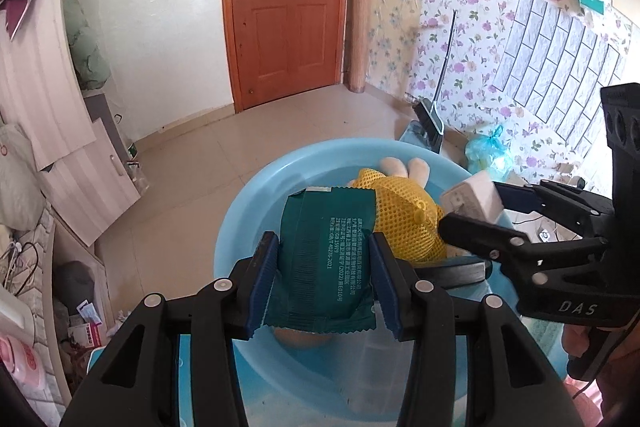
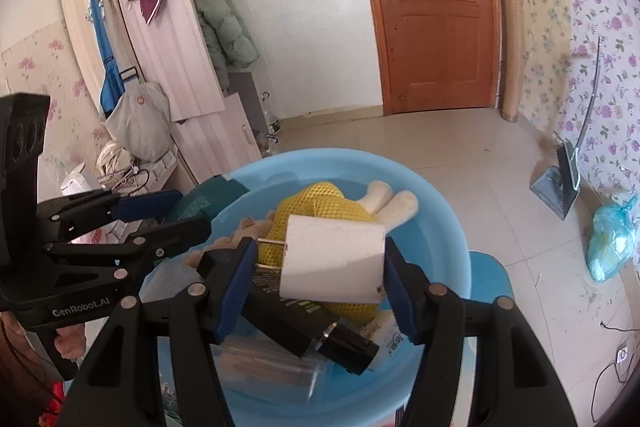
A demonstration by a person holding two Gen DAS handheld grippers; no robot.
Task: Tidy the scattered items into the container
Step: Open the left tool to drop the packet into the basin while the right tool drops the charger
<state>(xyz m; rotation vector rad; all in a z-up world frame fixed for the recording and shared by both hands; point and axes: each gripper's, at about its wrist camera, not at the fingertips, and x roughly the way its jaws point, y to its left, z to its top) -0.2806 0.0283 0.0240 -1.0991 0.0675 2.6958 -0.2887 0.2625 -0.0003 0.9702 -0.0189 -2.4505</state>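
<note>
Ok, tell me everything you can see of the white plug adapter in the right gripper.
The white plastic plug adapter is a rounded block, smooth with slight smudges, with two thin metal prongs pointing left in the right wrist view. The right gripper clamps it between blue pads on its two sides. It hangs tilted above the light blue plastic basin, over the yellow mesh-clad plush toy, touching nothing else.

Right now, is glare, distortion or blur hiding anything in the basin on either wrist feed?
Left wrist view: sharp; print on the green packet in the left gripper is readable; the fisheye bends the door.
Right wrist view: sunlight washes out the white charger in the right gripper, shadowed underneath; the basin and black bottle stay clear.
</note>
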